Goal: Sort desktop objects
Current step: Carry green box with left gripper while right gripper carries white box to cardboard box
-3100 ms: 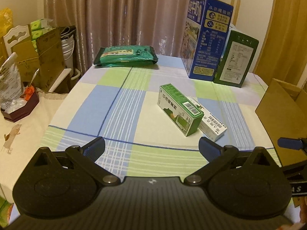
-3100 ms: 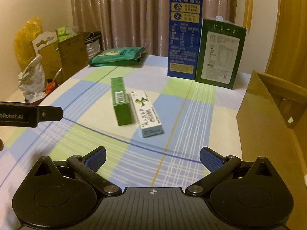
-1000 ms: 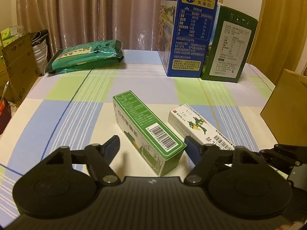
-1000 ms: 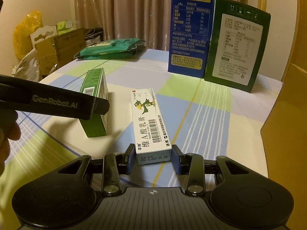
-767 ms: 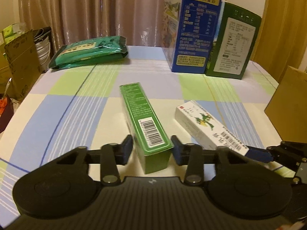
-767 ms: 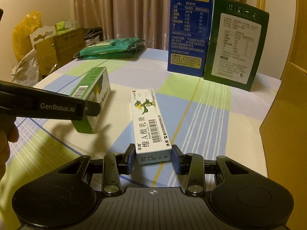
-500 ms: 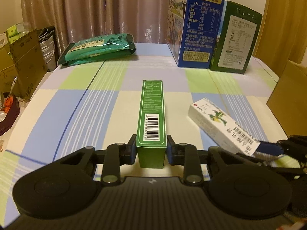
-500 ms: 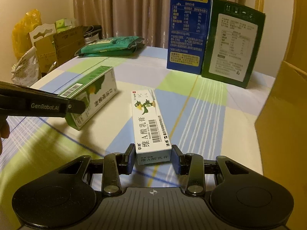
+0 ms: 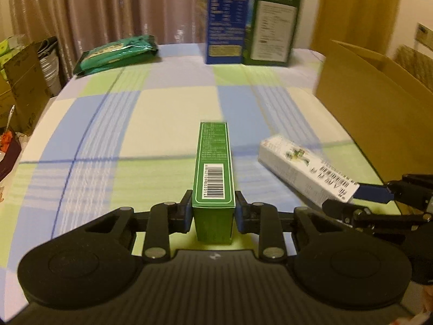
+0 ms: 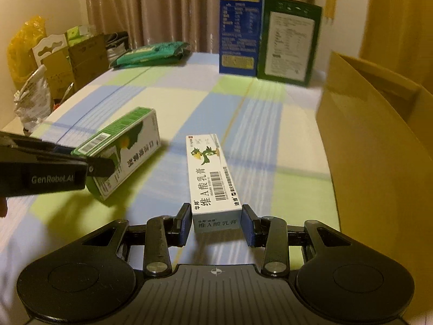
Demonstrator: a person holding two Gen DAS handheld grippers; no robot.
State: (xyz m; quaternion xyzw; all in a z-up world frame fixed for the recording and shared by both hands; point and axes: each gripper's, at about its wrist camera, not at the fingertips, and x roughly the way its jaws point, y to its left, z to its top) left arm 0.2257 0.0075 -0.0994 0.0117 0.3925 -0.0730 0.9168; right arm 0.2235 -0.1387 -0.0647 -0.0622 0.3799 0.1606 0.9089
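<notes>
Gripping the green carton at its near end, the left hand-held gripper has both pads pressed flat against the carton's long sides. The carton points straight ahead along the fingers, barcode face up, and appears raised off the worktop. In the right wrist view the same green carton appears at the left, tilted, its shadow on the cloth beneath it.

The right hand-held gripper is clamped on the white ointment box, with a blue pad against each side of the near end. The box extends forward along the fingers, with the bird print and barcode facing up. In the left wrist view this white box lies to the right of the green carton, apart from it.

The worktop carries a checked cloth of blue, green and cream. A brown cardboard box stands open at its right edge. At the far end, a tall blue carton and a dark green carton stand upright side by side. A green flat packet lies at the far left corner. Beyond the left edge, cartons and bags are stacked.
</notes>
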